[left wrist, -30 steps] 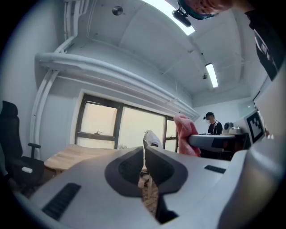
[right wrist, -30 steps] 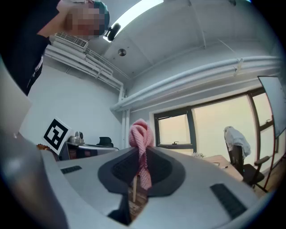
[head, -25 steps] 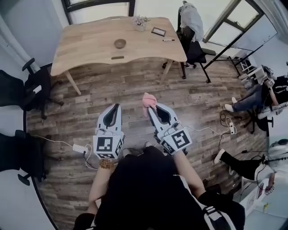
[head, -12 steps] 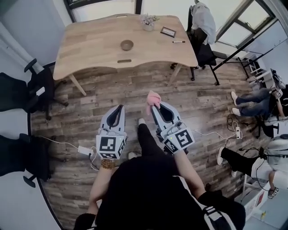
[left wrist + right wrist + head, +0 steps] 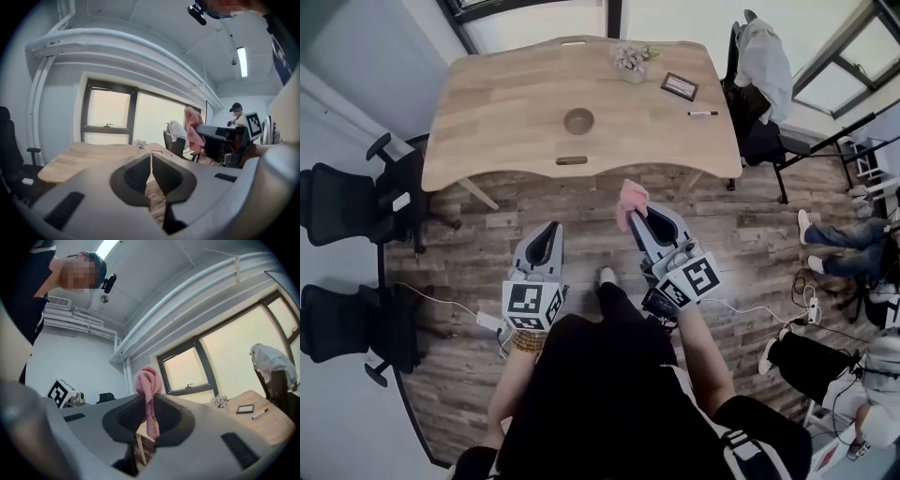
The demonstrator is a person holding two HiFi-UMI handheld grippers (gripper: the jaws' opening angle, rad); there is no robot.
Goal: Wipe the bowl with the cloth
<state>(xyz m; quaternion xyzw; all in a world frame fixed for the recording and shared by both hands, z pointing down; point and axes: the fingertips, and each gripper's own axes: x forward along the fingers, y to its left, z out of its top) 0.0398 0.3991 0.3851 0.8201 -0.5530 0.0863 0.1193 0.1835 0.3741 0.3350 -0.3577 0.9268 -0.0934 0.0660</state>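
A small brown bowl (image 5: 578, 120) stands near the middle of the wooden table (image 5: 497, 103), well ahead of both grippers. My right gripper (image 5: 635, 208) is shut on a pink cloth (image 5: 631, 200), which bunches above the jaw tips; the right gripper view shows the pink cloth (image 5: 148, 397) pinched between the jaws and hanging down. My left gripper (image 5: 547, 230) is shut and holds nothing, its jaws touching in the left gripper view (image 5: 151, 154). Both grippers hover over the wood floor, short of the table's near edge.
On the table also lie a small flower pot (image 5: 630, 58), a framed card (image 5: 680, 86), a pen (image 5: 703, 113) and a flat dark piece (image 5: 572, 160). Black office chairs (image 5: 356, 202) stand at the left; a chair with a white garment (image 5: 761, 61) stands right of the table. A seated person's legs (image 5: 839, 239) are at far right.
The person has walked toward the table: table and bowl sit lower and larger in the head view. Both grippers moved forward with them, the right one still gripping the pink cloth.
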